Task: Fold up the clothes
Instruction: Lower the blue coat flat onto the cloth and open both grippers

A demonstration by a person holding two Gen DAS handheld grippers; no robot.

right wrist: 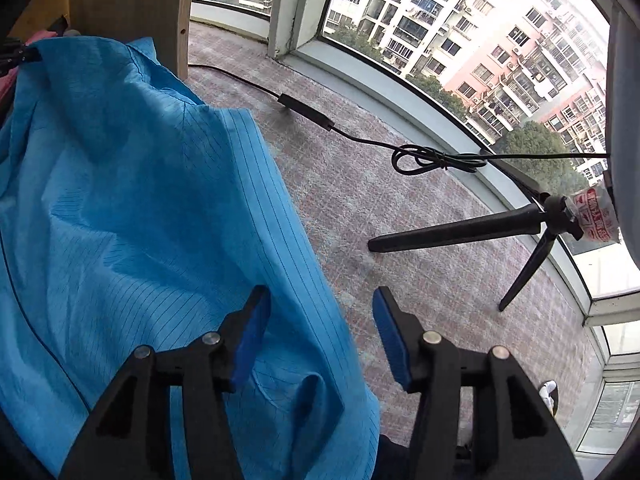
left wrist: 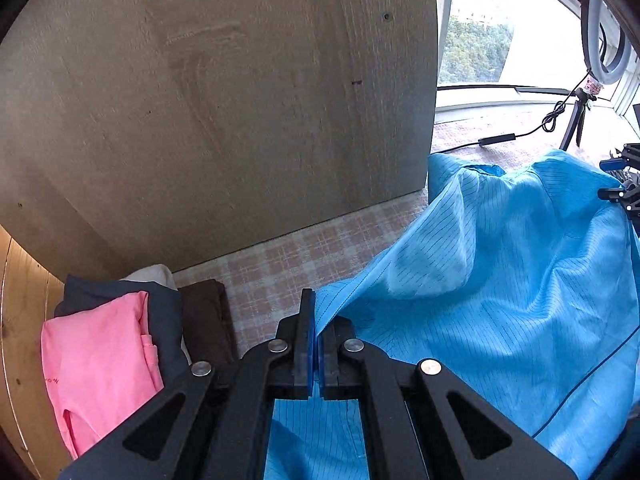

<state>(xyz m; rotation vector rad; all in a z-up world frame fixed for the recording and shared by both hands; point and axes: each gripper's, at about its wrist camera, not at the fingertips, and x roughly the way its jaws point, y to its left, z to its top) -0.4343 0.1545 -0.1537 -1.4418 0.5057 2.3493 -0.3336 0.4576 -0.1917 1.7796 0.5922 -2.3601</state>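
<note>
Blue garment (left wrist: 500,280) in left hand-held gripper (left wrist: 319,344)

Both wrist views close, angled steeply down; share blue garment (left wrist: 500,280).

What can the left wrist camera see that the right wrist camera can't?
Only the left wrist view shows the folded pink garment on darker clothes, the big wooden board, and the left tongs shut on the blue fabric. Only the right wrist view shows the apartment buildings outside and the right tongs open, fabric edge between them. Both show the blue striped garment, the black cable and the small tripod.
</note>
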